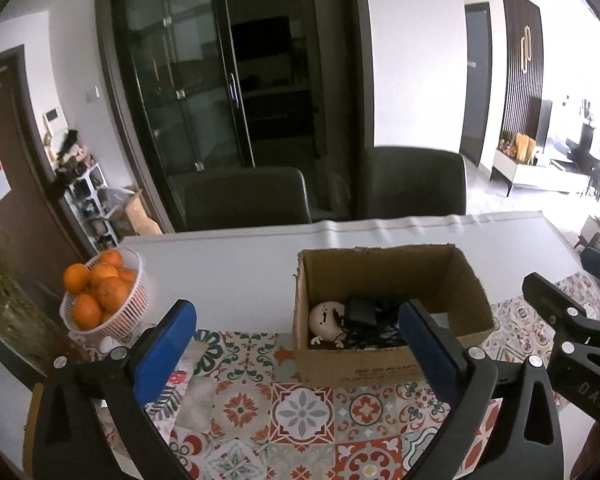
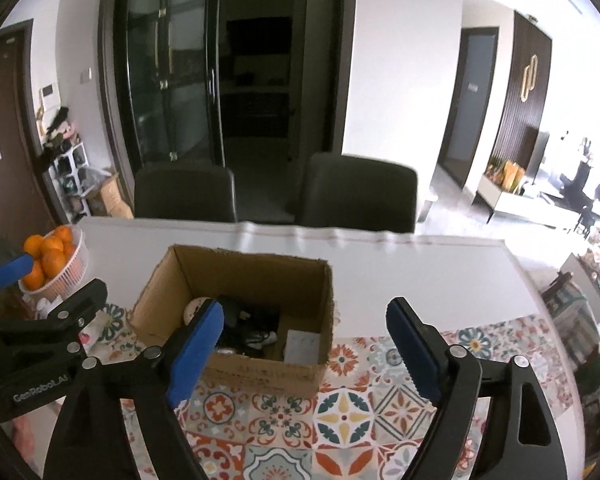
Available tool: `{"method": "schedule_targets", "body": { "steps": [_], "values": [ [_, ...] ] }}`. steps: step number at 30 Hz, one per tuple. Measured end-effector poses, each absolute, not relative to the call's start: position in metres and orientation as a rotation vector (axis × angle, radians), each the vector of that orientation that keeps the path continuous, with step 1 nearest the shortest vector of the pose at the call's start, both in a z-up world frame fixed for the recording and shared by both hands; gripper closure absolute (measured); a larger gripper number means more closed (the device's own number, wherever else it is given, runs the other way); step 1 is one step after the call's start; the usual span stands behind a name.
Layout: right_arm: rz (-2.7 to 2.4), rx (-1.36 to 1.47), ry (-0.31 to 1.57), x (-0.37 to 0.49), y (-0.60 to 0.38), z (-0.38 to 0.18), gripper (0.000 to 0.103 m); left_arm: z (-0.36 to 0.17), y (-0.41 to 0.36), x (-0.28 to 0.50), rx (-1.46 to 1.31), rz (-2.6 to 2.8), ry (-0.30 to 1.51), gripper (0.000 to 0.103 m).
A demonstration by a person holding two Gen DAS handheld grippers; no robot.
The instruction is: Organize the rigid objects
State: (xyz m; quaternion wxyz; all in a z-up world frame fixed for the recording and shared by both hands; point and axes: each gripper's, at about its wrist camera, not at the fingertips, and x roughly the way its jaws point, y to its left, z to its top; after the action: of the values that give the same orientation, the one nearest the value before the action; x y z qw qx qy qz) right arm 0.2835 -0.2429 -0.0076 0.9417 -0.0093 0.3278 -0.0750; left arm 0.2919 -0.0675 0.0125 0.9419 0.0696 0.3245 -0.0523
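Left wrist view: my left gripper (image 1: 298, 328), jaws spread wide and empty, lower frame. Cardboard box (image 1: 384, 364) on the bench (image 1: 236, 272), centre right, holding a pale figurine (image 1: 326, 318) and black charger with cables (image 1: 362, 312). Basket of oranges (image 1: 104, 300), left.

Right wrist view: my right gripper (image 2: 304, 332), jaws released, empty. Cardboard box (image 2: 260, 372) centre left; white card (image 2: 302, 346) inside, lower right corner.

A basket (image 1: 129, 320) of oranges (image 1: 100, 284) stands on the table (image 1: 236, 264); two chairs (image 1: 246, 200) are behind it.
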Motion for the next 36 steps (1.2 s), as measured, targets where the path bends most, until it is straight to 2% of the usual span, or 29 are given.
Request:
{"method": "schedule_targets", "body": {
  "steps": [5, 20, 29, 36],
  "values": [
    [-0.170, -0.002, 0.603, 0.252, -0.243, 0.008, 0.014, 0.028, -0.064, 0.261, 0.148, -0.112, 0.596, 0.000],
    [-0.157, 0.035, 0.498, 0.184, -0.235, 0.032, 0.013, 0.057, -0.049, 0.192, 0.097, -0.121, 0.473, 0.000],
    [-0.147, 0.026, 0.418, 0.155, -0.217, 0.047, 0.003, 0.067, -0.034, 0.166, 0.063, -0.111, 0.437, 0.000],
    [-0.189, 0.010, 0.353, 0.134, -0.210, 0.056, 0.001, 0.075, -0.028, 0.151, 0.052, -0.114, 0.407, 0.000]
  ]
}}
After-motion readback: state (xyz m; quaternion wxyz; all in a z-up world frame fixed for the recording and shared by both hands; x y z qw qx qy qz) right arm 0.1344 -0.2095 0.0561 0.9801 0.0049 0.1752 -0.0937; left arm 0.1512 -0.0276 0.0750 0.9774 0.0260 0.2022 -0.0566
